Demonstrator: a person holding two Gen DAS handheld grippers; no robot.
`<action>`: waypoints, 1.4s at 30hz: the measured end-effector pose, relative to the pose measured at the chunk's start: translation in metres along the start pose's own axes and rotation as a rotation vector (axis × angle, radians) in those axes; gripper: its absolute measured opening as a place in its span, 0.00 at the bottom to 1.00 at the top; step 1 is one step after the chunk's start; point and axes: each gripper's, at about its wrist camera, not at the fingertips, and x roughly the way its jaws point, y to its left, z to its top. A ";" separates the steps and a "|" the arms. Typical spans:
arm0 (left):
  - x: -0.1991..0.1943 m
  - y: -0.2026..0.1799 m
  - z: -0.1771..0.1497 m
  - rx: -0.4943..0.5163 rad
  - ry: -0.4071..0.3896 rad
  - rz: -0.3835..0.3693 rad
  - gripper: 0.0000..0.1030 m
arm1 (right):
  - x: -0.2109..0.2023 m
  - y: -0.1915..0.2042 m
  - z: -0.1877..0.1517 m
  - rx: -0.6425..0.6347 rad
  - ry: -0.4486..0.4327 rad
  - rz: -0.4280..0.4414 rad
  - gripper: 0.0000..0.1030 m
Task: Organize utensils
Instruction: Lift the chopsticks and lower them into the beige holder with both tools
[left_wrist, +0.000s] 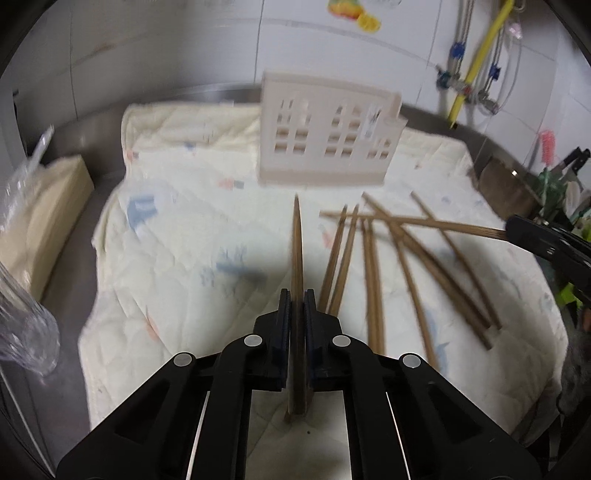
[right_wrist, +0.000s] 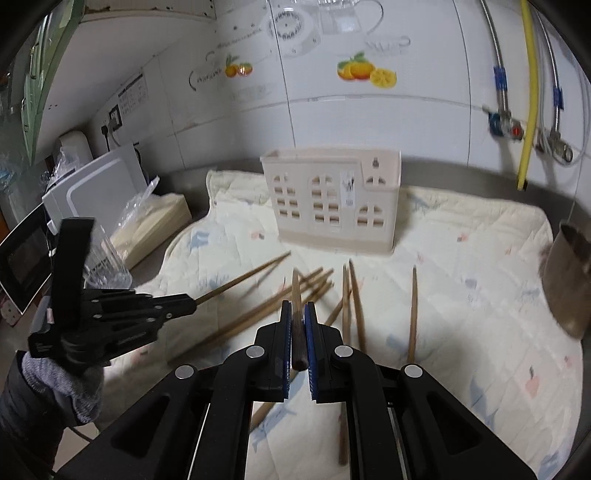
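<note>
The left gripper (left_wrist: 297, 295) points steeply downward, its jaws closed on a chopstick (left_wrist: 296, 258) that runs forward between the pads. The right gripper (right_wrist: 298, 306) tilts down less steeply, jaws likewise clamped on a chopstick (right_wrist: 296, 295). A gloved hand (right_wrist: 70, 384) with a dark sleeve (right_wrist: 22, 410) carries the left gripper.

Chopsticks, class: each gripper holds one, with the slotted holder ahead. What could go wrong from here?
1. The left gripper clamps its chopstick near the thick end, so the long tip may swing and miss the cream holder.
2. The light holder could tip if struck.
3. The right gripper could disturb the loose chopsticks on the quilted cloth.
</note>
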 end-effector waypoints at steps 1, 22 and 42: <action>-0.004 -0.001 0.004 0.002 -0.013 -0.002 0.06 | -0.001 0.000 0.005 -0.005 -0.009 0.000 0.07; -0.073 -0.028 0.123 0.103 -0.210 -0.049 0.05 | -0.034 -0.029 0.124 -0.104 -0.076 -0.004 0.07; -0.080 -0.023 0.238 0.031 -0.451 -0.007 0.05 | -0.019 -0.058 0.236 -0.066 -0.327 -0.134 0.07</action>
